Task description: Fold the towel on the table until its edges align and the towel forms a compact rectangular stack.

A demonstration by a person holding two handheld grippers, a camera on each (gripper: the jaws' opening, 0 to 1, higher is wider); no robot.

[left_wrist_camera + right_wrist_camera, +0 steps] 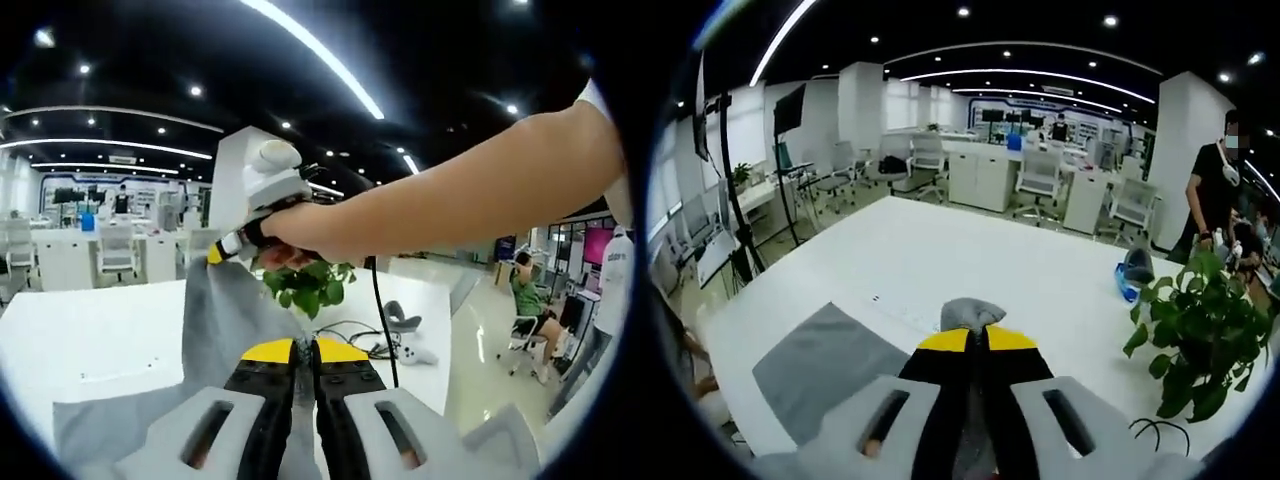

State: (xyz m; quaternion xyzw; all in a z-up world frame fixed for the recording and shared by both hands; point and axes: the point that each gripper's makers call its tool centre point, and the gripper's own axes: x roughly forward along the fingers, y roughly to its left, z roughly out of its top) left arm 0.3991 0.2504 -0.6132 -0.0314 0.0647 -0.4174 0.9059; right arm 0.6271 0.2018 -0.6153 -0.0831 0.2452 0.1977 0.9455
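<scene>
Looking down the left gripper (304, 352) in its own view, the yellow-tipped jaws are pressed together on the grey towel (215, 330), pinching a bit of the cloth right between the tips. The towel rises from there as a lifted sheet, up toward the right gripper (222, 250), which comes in from above in a person's hand (300, 228) with the bare forearm stretching off to the right. That gripper has the towel's top corner at its tip, so the cloth hangs stretched between the two, above the white table (90, 340).

In the right gripper view, the right gripper (977, 338) is also closed — a small grey bunch of towel (970, 313) pokes out past the yellow tips, clamped between the jaws. The rest of the towel (820, 365) shows lower left as a flat grey panel against the white table (970, 250).

A leafy green potted plant (1195, 325) sits at the table's right side, with a small blue object (1128, 280) just beyond it. A black cable (380, 320) runs down near the plant (308, 282) in the left gripper view. A person in black (1215, 195) stands past the table's far right corner, and another sits on a chair (525, 300) off to the right.
</scene>
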